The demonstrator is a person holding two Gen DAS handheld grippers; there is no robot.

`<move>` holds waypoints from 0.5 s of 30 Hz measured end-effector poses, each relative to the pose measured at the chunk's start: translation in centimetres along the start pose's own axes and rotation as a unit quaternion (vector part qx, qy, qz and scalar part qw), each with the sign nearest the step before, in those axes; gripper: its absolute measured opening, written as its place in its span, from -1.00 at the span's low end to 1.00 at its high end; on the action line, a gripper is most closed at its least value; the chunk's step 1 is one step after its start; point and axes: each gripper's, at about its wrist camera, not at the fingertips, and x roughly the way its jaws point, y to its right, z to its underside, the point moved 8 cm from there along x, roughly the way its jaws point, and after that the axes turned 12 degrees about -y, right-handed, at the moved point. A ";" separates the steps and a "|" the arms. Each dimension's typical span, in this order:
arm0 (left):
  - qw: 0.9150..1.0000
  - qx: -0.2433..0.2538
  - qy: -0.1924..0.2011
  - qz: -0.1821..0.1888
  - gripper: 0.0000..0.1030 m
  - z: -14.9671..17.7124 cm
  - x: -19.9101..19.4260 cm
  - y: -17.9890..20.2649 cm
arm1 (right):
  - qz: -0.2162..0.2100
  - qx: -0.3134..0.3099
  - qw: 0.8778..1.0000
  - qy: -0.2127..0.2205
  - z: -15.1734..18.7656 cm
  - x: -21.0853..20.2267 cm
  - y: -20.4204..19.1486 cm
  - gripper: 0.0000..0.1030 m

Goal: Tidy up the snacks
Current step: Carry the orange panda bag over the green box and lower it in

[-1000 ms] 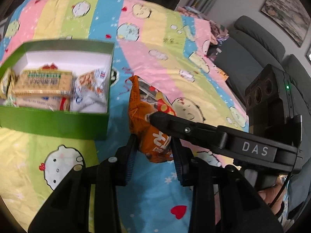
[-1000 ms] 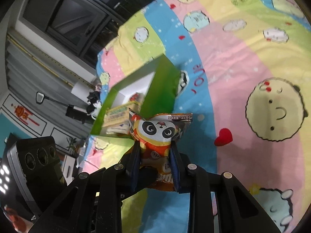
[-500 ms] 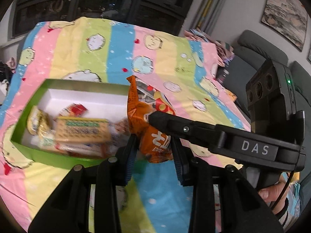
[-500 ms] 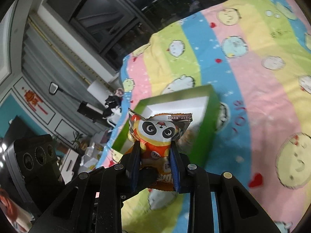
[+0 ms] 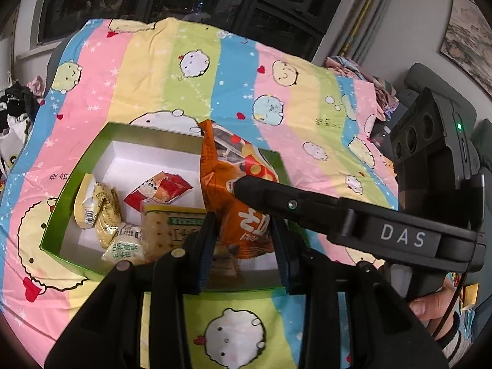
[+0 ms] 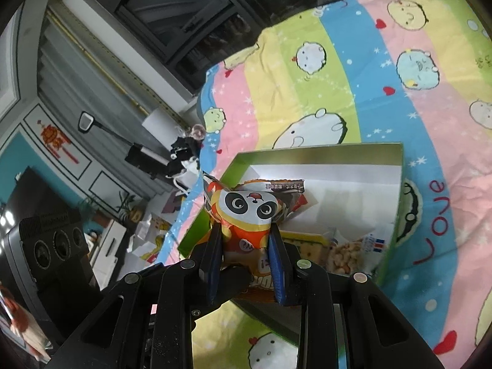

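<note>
Both tongs — left tongs [image 5: 243, 240] and right tongs [image 6: 246, 255] — are clamped on one orange snack bag [image 5: 233, 190] above the green box [image 5: 73, 169] just ahead — uneven release could drop it onto the bed.

left gripper [image 5: 243, 246]: black plastic frame, blue pads, round silver screws
right gripper [image 6: 246, 258]: the same black frame, blue pads, silver screws at the finger joints
marking: white "DAS" lettering on its black bar
camera block: dark grey, three round lenses, green light, above the lettering
cable: thin, black, below the lettering
sleeve [image 5: 458, 343]: striped cuff
</note>
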 end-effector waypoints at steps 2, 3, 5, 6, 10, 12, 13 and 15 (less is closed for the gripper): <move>1.000 -0.008 -0.007 0.003 -0.32 0.0 0.5 -0.7 | 0.003 0.003 1.000 -0.008 -0.1 0.8 0.2 -0.42; 1.000 -0.010 -0.011 0.004 -0.32 0.0 0.6 -1.0 | 0.004 0.005 1.000 -0.011 -0.1 1.2 0.3 -0.42; 1.000 -0.015 -0.016 0.005 -0.31 0.0 1.0 -1.4 | 0.005 0.008 1.000 -0.016 -0.2 1.9 0.5 -0.42; 1.000 -0.016 -0.019 0.005 -0.31 0.0 1.2 -1.6 | 0.005 0.010 1.000 -0.018 -0.2 2.1 0.6 -0.42; 0.999 -0.023 -0.027 0.005 -0.31 0.0 1.8 -2.2 | 0.008 0.015 1.000 -0.025 -0.2 2.9 0.9 -0.42; 0.999 -0.025 -0.029 0.006 -0.31 0.0 2.1 -2.4 | 0.015 0.016 0.999 -0.029 -0.2 3.2 1.0 -0.42; 0.999 -0.025 -0.029 0.006 -0.31 0.0 2.1 -2.4 | 0.017 0.015 0.999 -0.028 -0.2 3.3 1.1 -0.42; 0.999 -0.025 -0.030 0.004 -0.31 -0.2 2.2 -2.4 | 0.021 0.014 0.999 -0.027 -0.4 3.3 1.0 -0.42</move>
